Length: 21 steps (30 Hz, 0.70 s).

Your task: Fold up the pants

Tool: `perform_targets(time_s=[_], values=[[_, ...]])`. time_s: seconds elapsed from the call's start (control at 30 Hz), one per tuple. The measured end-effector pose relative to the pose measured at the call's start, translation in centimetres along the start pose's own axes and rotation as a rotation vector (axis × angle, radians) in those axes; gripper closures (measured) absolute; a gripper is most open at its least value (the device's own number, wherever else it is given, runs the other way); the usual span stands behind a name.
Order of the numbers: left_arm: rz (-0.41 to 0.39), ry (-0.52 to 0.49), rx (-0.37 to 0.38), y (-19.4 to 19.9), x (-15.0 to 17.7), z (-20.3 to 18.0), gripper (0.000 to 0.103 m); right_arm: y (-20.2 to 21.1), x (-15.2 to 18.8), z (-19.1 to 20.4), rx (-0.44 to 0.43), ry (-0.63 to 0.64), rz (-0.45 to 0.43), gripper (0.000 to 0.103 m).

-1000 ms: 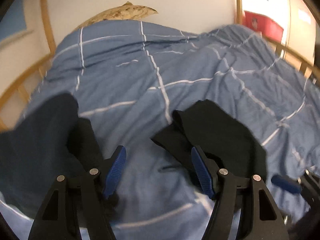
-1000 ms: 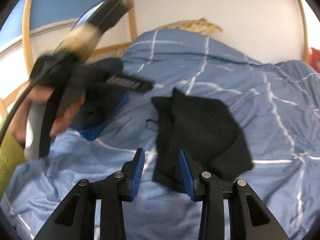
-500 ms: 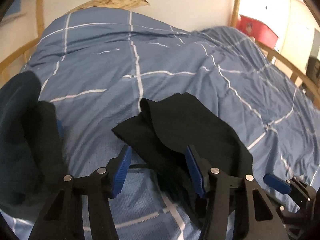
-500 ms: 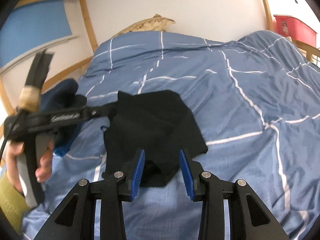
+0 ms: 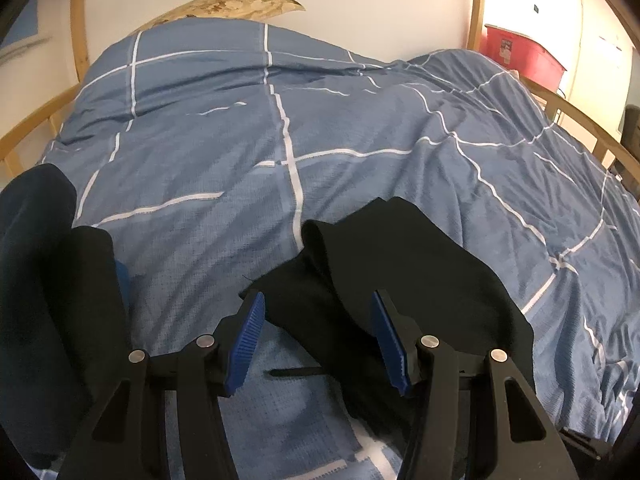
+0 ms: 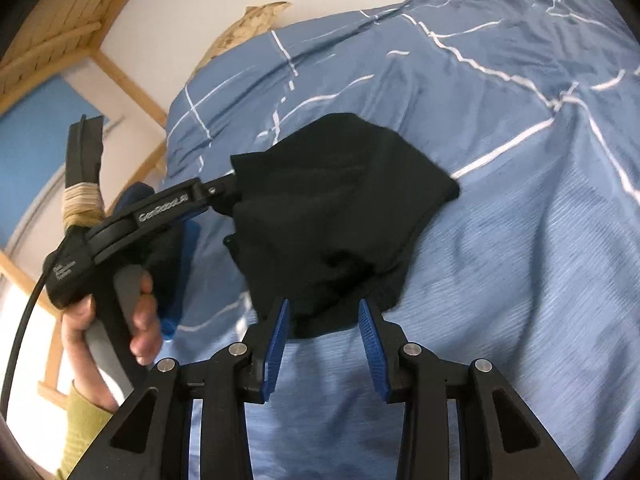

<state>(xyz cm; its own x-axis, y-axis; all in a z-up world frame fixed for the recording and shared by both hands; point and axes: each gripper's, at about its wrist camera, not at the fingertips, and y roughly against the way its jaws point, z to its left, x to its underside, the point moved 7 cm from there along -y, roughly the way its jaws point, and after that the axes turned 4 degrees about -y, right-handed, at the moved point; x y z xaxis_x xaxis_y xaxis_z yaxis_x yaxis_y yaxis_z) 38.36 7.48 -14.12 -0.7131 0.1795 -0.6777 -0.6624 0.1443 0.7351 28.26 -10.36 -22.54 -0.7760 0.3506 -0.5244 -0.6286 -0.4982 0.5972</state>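
Note:
The black pants lie folded into a compact bundle on the blue checked duvet. They also show in the right wrist view. My left gripper is open and empty, its jaws either side of the bundle's near left corner. In the right wrist view the left gripper reaches the bundle's left edge, held by a hand. My right gripper is open and empty at the bundle's near edge.
A pile of dark navy and black clothes lies at the left of the bed. A wooden bed frame rims the duvet. A beige pillow lies at the head. A red box stands beyond the bed.
Both grippers have stayed open and empty. The left gripper swung over from the dark pile to the pants' left corner. The right wrist view has tilted and closed in on the bundle.

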Motion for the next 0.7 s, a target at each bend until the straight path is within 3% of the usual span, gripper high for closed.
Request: perform_targets(time_s=[0.37, 0.57, 0.6, 0.63, 0.7], values=[[-0.02, -0.004, 0.02, -1.7, -1.5, 0.2, 0.049, -1.4, 0.0, -0.1, -0.013, -0.113, 0.014, 0.065], [0.018, 0.012, 0.009, -4.0, -1.8, 0.1, 0.051, -2.2, 0.0, 1.3, -0.045, -0.116, 0.016, 0.065], [0.02, 0.018, 0.015, -4.2, -1.8, 0.1, 0.066, -2.5, -0.2, 1.2, -0.051, -0.128, 0.018, 0.065], [0.025, 0.022, 0.02, -4.3, -1.7, 0.1, 0.089, -2.7, -0.2, 1.1, -0.053, -0.138, 0.024, 0.066], [0.028, 0.013, 0.012, -4.2, -1.6, -0.1, 0.096, -3.1, -0.1, 1.1, -0.048, -0.126, 0.036, 0.078]])
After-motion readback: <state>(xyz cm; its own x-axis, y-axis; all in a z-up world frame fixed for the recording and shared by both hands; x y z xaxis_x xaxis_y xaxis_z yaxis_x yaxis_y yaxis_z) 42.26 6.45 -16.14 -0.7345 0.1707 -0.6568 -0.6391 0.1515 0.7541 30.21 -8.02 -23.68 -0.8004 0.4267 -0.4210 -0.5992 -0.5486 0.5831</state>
